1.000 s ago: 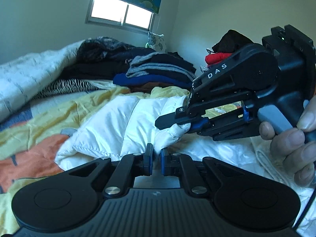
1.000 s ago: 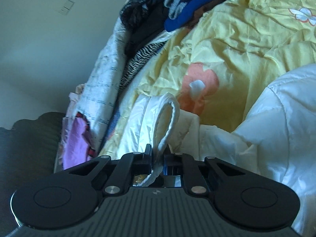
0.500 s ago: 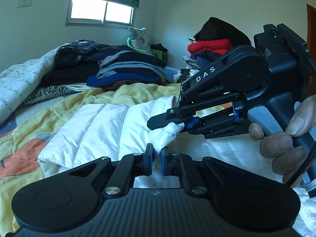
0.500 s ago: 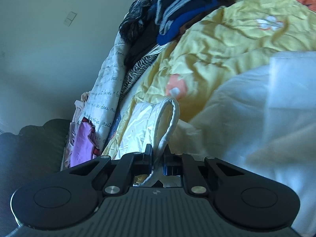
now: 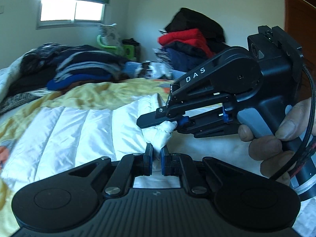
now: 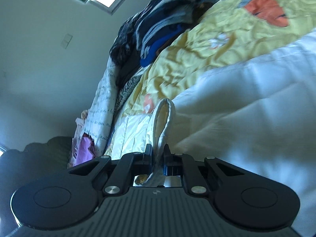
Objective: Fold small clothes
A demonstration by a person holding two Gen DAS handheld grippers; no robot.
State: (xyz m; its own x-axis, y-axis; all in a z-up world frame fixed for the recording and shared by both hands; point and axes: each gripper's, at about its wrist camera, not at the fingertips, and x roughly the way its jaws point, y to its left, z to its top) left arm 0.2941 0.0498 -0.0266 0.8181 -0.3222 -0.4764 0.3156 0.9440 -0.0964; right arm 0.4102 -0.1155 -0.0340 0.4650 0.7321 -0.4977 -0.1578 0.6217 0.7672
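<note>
A white quilted puffer garment (image 5: pixel 79 136) lies spread on the yellow floral bedsheet (image 5: pixel 94 94). My left gripper (image 5: pixel 156 154) is shut on a bunched edge of the garment at the bottom centre. My right gripper (image 5: pixel 158 121), held by a hand on the right, is shut on the same bunched edge just above. In the right wrist view my right gripper (image 6: pixel 158 154) pinches a looped white hem (image 6: pixel 164 118) of the garment (image 6: pixel 246 102).
Folded dark clothes are stacked at the bed's far left (image 5: pixel 83 69) and a red and black pile at the far right (image 5: pixel 189 41). A white printed quilt (image 6: pixel 102 102) runs along the bed's side. A window (image 5: pixel 71 11) is behind.
Both grippers have kept their hold and carried the garment's edge across. The garment now lies flatter and wider over the sheet, and the views have swung to the right.
</note>
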